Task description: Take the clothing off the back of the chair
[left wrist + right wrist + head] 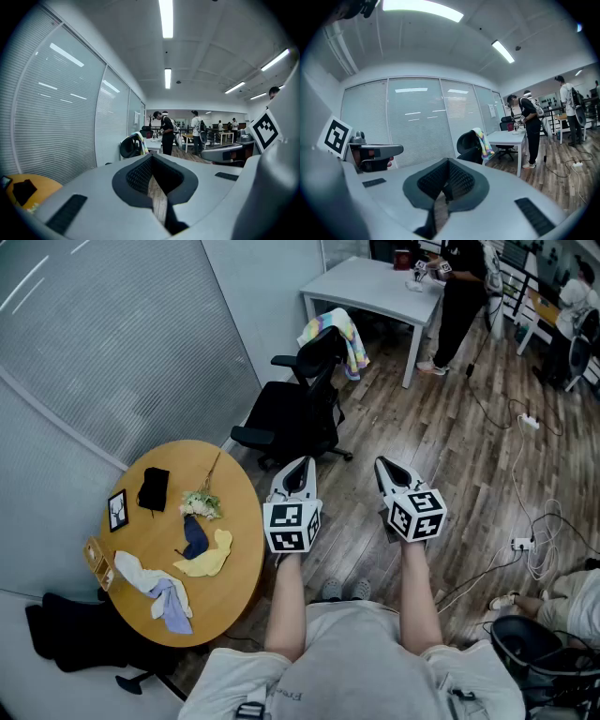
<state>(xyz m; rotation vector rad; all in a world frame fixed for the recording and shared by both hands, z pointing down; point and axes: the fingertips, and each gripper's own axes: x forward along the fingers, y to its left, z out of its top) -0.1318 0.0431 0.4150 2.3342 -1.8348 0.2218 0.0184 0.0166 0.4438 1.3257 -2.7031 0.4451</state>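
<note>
A pastel, multi-coloured garment [343, 335] hangs over the back of a black office chair [292, 407] that stands by the glass wall, ahead of me. My left gripper [300, 465] and right gripper [382, 465] are held side by side in the air, a short way from the chair and pointing toward it. Both are shut with nothing between the jaws. In the left gripper view the chair [130, 146] and the garment [141, 142] show far beyond the left gripper [151, 157]. The right gripper [447, 162] faces the chair [468, 146] with the garment [484, 142].
A round wooden table [241, 521] at my left carries cloths, a black item, flowers and a small frame. Behind the chair is a white table [373, 285] with a person [461, 287] beside it. Cables [525, 420] trail over the wood floor on the right.
</note>
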